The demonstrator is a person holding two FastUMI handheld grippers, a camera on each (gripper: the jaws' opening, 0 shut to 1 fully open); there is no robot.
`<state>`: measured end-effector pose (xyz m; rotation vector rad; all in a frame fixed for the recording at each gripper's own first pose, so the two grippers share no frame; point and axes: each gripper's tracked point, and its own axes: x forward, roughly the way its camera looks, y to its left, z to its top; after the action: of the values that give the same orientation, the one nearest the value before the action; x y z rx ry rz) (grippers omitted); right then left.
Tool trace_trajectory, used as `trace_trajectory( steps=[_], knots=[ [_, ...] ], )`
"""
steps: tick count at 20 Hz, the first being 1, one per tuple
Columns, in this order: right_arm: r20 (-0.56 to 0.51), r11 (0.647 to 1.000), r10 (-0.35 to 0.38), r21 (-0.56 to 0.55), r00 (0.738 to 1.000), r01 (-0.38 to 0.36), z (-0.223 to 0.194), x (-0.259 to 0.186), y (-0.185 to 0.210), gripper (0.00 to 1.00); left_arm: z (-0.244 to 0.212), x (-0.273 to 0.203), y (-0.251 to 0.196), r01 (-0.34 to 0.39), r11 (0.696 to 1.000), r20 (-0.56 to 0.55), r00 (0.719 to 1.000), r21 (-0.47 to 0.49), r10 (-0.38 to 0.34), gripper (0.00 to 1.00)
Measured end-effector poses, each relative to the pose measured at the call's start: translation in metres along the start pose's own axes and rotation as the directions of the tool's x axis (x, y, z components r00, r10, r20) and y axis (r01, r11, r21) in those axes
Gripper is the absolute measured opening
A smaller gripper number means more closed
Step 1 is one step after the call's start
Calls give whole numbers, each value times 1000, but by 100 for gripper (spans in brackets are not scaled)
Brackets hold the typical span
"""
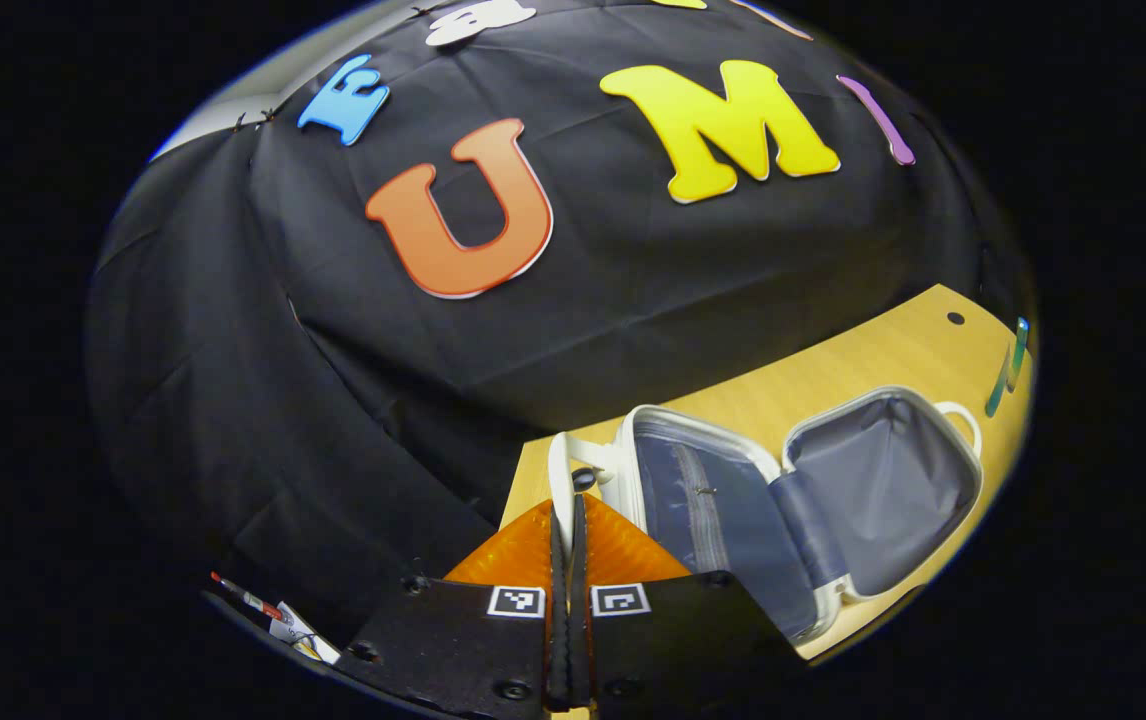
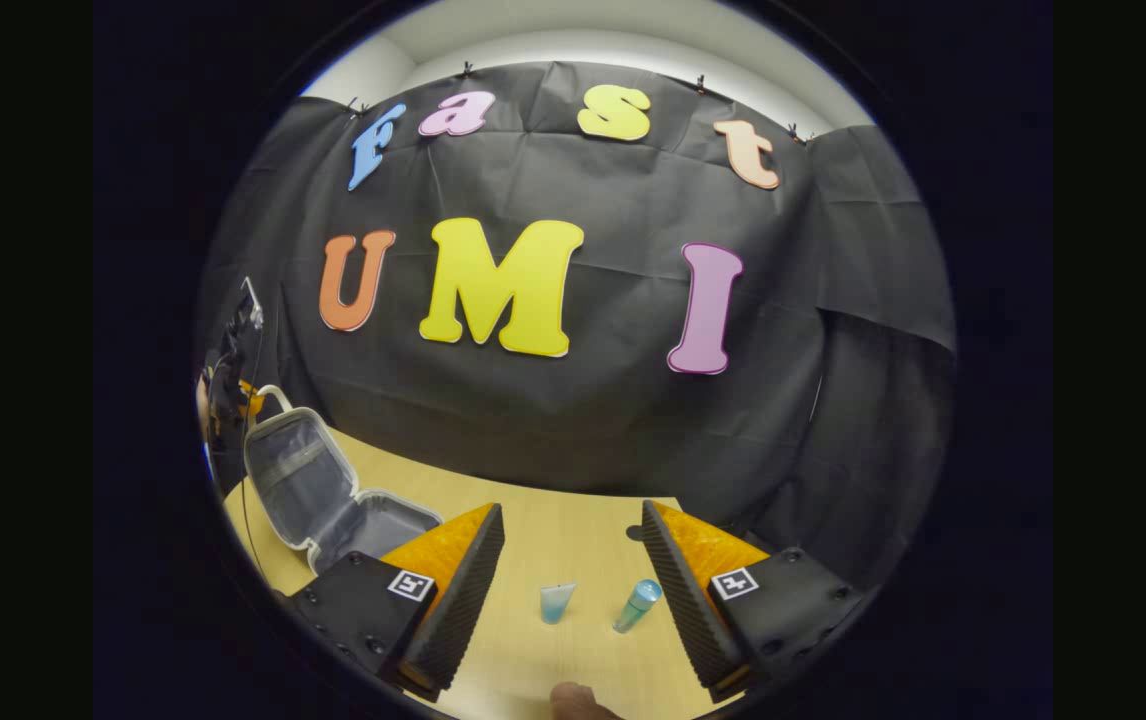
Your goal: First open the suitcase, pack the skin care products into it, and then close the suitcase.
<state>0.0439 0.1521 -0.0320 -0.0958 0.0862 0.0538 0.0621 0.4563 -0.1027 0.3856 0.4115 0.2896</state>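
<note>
On the wooden table (image 2: 543,545) our suitcase (image 1: 813,500) lies wide open, white on its rim, grey cloth inside, with nothing packed in it. From the right gripper view we see it at the table's left end. Two small blue things sit near the front: a little tube (image 2: 556,602) and a small bottle (image 2: 638,605), close together, not touching. Our right gripper (image 2: 573,590) is spread wide around them both. Our left gripper (image 1: 569,545) is pressed closed, holding nothing, beside the suitcase. Black cloth (image 2: 583,420) hangs behind the table.
</note>
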Motion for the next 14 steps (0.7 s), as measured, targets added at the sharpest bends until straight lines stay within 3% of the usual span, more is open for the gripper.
trace_trajectory(
  steps=[9, 14],
  knots=[
    [-61, 991, -115, -71, 991, 111, -16, -10, -41, 82, -127, 72, 2, 52, 994, -171, 983, -92, -67, 3],
    [-80, 980, -186, -85, 979, 179, -21, -14, -69, 82, -162, 82, -4, 41, 986, -220, 972, -160, -76, 3]
  ],
)
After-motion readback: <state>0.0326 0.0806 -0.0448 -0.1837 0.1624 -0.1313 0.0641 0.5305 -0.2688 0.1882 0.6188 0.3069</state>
